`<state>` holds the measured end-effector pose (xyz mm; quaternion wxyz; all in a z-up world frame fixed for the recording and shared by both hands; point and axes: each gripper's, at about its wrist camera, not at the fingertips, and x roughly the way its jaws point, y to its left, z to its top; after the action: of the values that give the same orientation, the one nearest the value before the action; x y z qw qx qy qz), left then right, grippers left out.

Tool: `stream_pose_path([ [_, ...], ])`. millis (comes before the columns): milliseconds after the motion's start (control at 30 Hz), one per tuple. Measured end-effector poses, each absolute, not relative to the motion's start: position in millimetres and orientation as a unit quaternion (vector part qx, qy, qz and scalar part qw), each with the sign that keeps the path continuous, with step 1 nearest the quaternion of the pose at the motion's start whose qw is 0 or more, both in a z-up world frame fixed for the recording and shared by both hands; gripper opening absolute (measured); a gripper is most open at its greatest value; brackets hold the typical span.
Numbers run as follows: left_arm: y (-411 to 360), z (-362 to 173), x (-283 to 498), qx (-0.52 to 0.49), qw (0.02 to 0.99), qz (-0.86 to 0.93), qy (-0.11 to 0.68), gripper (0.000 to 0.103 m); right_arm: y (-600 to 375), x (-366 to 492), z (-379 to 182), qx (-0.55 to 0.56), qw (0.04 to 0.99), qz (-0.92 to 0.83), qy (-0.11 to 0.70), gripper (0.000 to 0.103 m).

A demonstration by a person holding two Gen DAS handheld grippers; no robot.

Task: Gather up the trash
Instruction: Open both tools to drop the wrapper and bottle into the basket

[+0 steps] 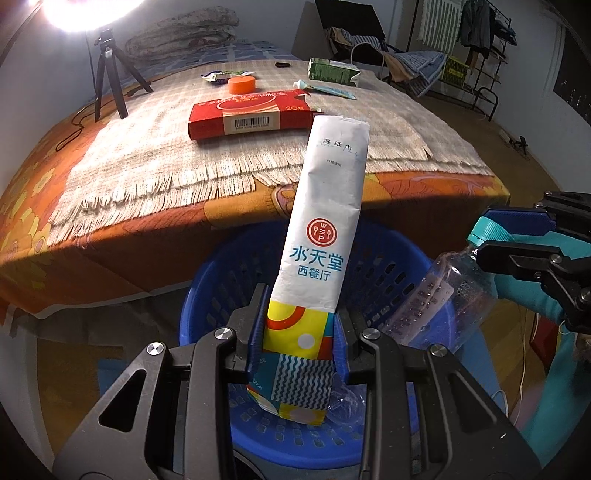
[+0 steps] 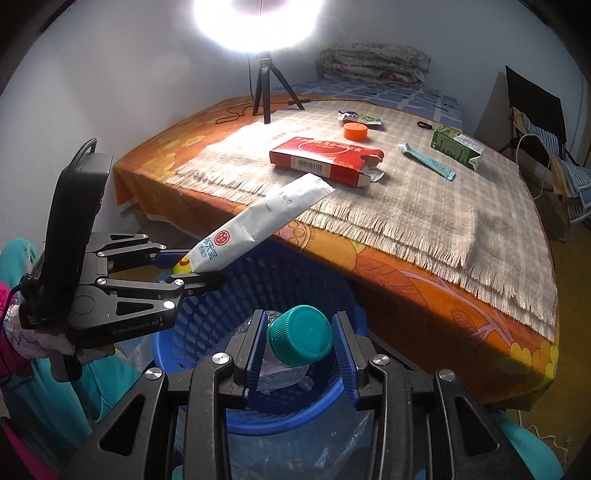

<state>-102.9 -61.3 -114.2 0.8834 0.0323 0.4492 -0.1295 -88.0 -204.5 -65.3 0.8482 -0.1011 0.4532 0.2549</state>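
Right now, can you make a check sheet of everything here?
Surface: bed with orange cover and fringed mat.
Job's things: wet-wipe packet and clear bottle held over blue basket.
Clutter: red box, orange lid, green carton, tube, wrapper lie on the mat.
Grippers: left gripper shut on the packet; right gripper shut on the bottle.
Cables: black cord beside tripod.
Surroundings: ring light, folded quilt, clothes rack.
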Motion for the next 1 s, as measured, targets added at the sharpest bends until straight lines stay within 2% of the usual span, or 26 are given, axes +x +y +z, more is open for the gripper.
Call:
stream_pose_path([
  [67,-61.8,-115.7,-103.1,0.031,0.882,-0.127,0.453,0.042,-203.7,-87.8,-66.4,-0.100,0.847,0.255,0.456,0.037],
  [167,-62.2,-117.3,-102.9,0.031,0.880,-0.126,0.458,0.046,-203.9,-88.2,-68.1,-0.101,0.846,0.252,0.458,0.037],
  [267,-61.7,-117.8,-102.8,0.031,0.880,-0.123,0.458,0.057,-204.2,-87.7,-69.8,-0.099,0.845,0.250,0.462,0.037],
  [400,-61.6,-117.7,-103.4,0.030,0.880,-0.120,0.458,0.057,-206.1,-84.8,-73.7,-0.088,0.839,0.249,0.475,0.039],
  [433,-61.5,-117.7,-103.2,0.029,0.880,-0.120,0.459,0.058,-207.0,-84.3,-73.6,-0.083,0.839,0.248,0.476,0.041],
  [500,-61.1,-118.1,-103.4,0.029,0.879,-0.120,0.460,0.058,-208.2,-83.4,-73.8,-0.080,0.840,0.244,0.478,0.064],
  [533,-61.2,-118.2,-103.4,0.029,0.879,-0.119,0.460,0.058,-208.8,-82.8,-73.6,-0.079,0.841,0.241,0.478,0.068],
  [733,-61.5,-118.8,-104.0,0.027,0.879,-0.119,0.462,0.058,-210.7,-80.6,-75.3,-0.071,0.840,0.234,0.484,0.072],
  [900,-61.0,-118.9,-104.3,0.025,0.879,-0.118,0.462,0.060,-214.4,-77.6,-75.2,-0.060,0.842,0.226,0.486,0.082],
  [1000,-59.6,-117.7,-103.7,0.019,0.880,-0.116,0.460,0.066,-217.4,-76.0,-73.2,-0.052,0.845,0.221,0.484,0.087],
])
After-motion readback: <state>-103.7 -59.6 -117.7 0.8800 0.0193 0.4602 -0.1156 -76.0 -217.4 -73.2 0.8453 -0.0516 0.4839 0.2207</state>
